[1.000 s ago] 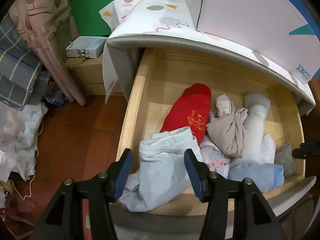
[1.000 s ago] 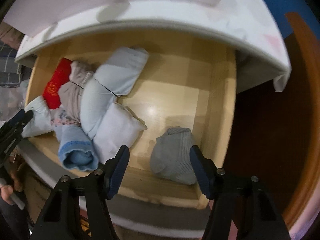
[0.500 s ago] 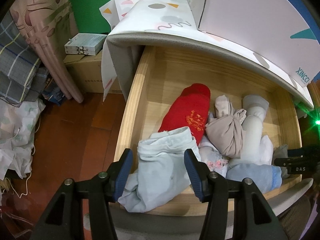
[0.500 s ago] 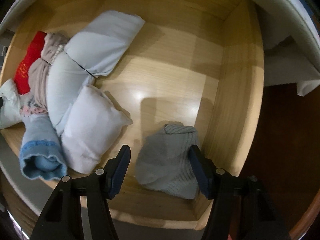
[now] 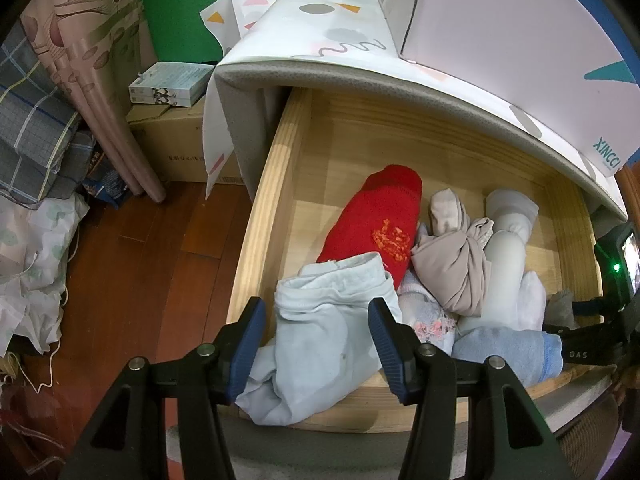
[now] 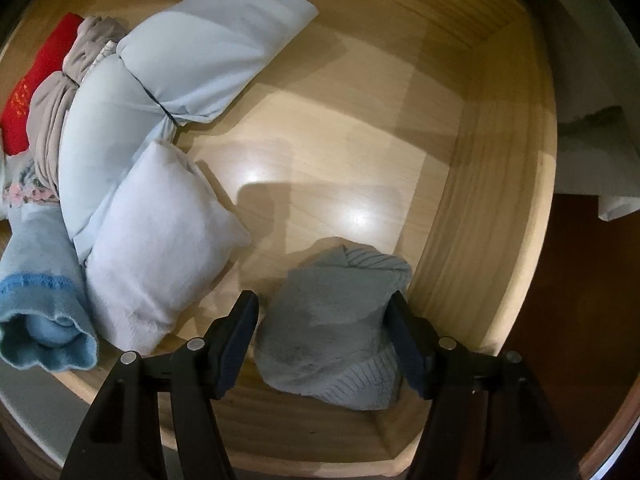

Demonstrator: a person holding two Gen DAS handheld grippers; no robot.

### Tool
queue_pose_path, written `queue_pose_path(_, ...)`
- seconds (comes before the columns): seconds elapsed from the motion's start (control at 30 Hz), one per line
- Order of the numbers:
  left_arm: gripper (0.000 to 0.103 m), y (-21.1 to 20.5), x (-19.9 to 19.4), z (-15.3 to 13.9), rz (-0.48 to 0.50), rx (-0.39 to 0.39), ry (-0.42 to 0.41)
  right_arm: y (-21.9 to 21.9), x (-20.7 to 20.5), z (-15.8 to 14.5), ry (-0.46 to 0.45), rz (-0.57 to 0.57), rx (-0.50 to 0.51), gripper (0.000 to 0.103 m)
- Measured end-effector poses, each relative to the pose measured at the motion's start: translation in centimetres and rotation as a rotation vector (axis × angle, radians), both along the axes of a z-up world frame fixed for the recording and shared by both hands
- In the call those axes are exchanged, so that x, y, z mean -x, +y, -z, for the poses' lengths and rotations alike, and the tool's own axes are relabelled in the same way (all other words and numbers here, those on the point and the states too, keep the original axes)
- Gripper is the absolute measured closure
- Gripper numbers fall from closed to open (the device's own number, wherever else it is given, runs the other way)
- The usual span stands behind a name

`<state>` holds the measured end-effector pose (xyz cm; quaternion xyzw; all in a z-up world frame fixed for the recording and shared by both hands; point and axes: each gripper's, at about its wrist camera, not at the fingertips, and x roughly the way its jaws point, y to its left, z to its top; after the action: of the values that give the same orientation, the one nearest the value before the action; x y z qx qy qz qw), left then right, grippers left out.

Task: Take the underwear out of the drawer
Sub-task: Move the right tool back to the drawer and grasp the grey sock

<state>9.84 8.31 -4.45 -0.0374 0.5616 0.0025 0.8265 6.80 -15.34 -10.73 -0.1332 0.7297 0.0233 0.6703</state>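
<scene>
The wooden drawer [image 5: 264,216] stands pulled out, with several folded garments inside. My left gripper [image 5: 316,328] is open, its fingers on either side of a pale blue garment [image 5: 320,344] that hangs over the drawer's front edge. My right gripper [image 6: 324,320] is open, low inside the drawer, its fingers astride a grey knitted garment [image 6: 336,320] in the front right corner. The right gripper also shows at the right edge of the left wrist view [image 5: 580,312]. A red roll [image 5: 380,224], a beige knotted bundle [image 5: 456,264] and a blue-trimmed roll [image 6: 40,312] lie between them.
The drawer's bare wooden floor [image 6: 320,140] stretches behind the grey garment, with its right wall [image 6: 492,200] close to my right finger. A white cabinet top [image 5: 400,64] overhangs the drawer. Cardboard boxes [image 5: 176,140], curtains and piled cloth stand on the wooden room floor at left.
My right gripper has dropped down into the drawer and moved in over the grey garment. My left gripper has hardly moved.
</scene>
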Motion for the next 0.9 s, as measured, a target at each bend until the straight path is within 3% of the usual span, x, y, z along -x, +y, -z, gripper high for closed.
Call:
queue_pose_path(0.13, 0.048, 0.0, 0.0, 0.1, 0.001, 0.005, 0.003, -0.2, 1.3, 0.4, -0.012, 0.013, 0.008, 0.052)
queue_pose_path(0.27, 0.048, 0.1, 0.0, 0.2, 0.007, 0.033, 0.011, -0.7, 2.7, 0.1, 0.005, 0.052, -0.067, 0.056)
queue_pose_path(0.47, 0.048, 0.2, -0.3, 0.9, 0.027, 0.082, 0.059, -2.1, 4.1, -0.6, -0.016, 0.100, -0.140, 0.057)
queue_pose_path(0.7, 0.046, -0.1, -0.3, 1.1, 0.046, 0.075, 0.081, -2.5, 4.9, -0.6, -0.024, 0.106, -0.148, 0.057)
queue_pose_path(0.9, 0.042, -0.9, -1.2, 1.8, 0.096, 0.050, 0.161, -2.6, 3.0, -0.6, -0.025, 0.099, -0.147, 0.057)
